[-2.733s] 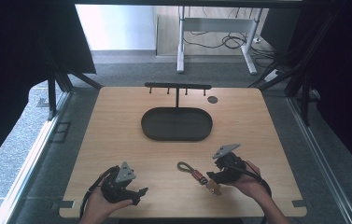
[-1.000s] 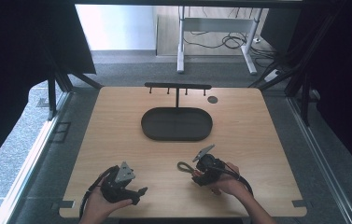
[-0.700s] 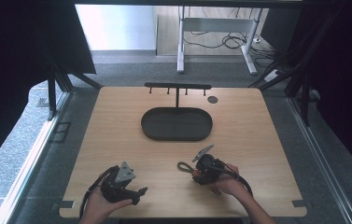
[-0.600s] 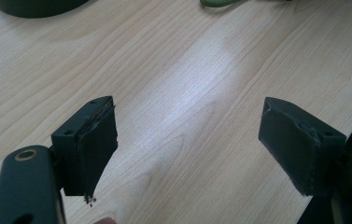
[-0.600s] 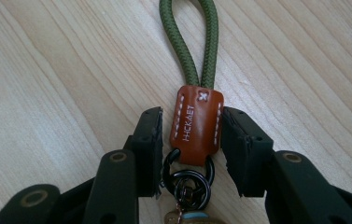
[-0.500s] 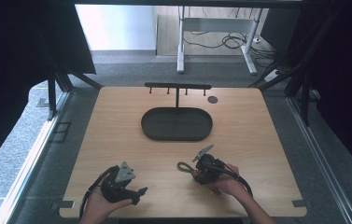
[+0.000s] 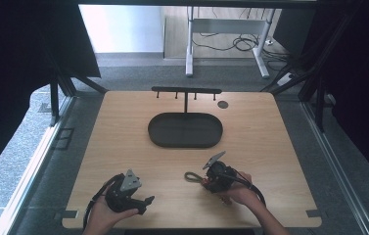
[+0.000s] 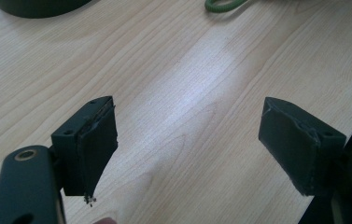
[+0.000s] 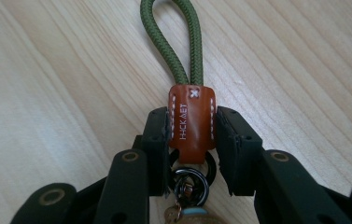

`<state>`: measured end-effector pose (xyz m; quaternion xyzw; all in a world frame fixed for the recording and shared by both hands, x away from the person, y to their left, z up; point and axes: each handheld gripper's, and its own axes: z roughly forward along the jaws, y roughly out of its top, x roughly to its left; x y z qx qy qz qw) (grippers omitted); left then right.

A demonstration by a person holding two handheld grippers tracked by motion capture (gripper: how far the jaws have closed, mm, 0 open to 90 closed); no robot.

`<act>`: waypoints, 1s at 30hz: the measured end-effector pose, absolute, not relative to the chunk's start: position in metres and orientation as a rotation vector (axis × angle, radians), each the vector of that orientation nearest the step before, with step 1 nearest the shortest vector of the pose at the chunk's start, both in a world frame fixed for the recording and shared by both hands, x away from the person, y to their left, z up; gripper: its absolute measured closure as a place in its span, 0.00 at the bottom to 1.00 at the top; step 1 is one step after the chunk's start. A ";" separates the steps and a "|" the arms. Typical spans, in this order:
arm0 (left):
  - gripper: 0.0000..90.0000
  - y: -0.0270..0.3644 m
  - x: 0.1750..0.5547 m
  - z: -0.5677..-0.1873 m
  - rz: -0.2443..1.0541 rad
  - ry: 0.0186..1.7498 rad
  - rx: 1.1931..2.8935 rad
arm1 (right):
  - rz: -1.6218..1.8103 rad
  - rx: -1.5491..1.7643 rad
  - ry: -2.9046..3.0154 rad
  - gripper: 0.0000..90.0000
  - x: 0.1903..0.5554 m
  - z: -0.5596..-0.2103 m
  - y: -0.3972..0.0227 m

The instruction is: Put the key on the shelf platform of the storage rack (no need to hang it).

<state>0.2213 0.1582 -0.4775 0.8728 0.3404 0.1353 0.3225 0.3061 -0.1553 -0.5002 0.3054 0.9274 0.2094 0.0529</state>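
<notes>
Light wooden bench [image 7: 123, 147], rectangular, with a dark oval tray [image 7: 185, 130] as the landmark, lying slightly behind the bench's centre. Behind the tray, close to the far edge: a black T-shaped rack [image 7: 186, 92] with short pegs hanging from its bar, its post standing at the tray's rear rim; a small dark round disc [image 7: 222, 104] sits to the rack's right. Nearer than the tray and somewhat to its right: a key fob [image 9: 191, 119], made up of an olive-green cord loop [image 7: 191, 176], a tan leather sleeve with white stitching and dark metal rings below it, lying flat on the wood. Right tool [image 7: 210, 180], held in the person's right hand [image 7: 236, 193], has its jaws closed on the leather sleeve, one on each side, the cord loop pointing away from it and free. Left tool [image 7: 148, 200], in the left hand [image 7: 104, 215], lies well nearer than the tray and to its left, close to the bench's near edge; in the left gripper view its jaws stand wide apart with only bare wood between them, the tray's rim and a bit of green cord at the top of that view. Bare wood lies to both sides of the tray out to the bench's side edges, and between the tray and the two tools.
</notes>
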 end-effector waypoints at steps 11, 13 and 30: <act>0.22 0.158 0.221 -0.476 0.357 0.892 2.287 | 0.730 0.916 2.795 0.74 0.303 -0.471 -0.167; 0.22 0.159 0.221 -0.476 0.357 0.892 2.287 | 0.746 0.914 2.787 0.74 0.302 -0.467 -0.169; 0.22 0.162 0.220 -0.474 0.372 0.900 2.278 | 0.863 0.882 2.705 0.74 0.302 -0.425 -0.178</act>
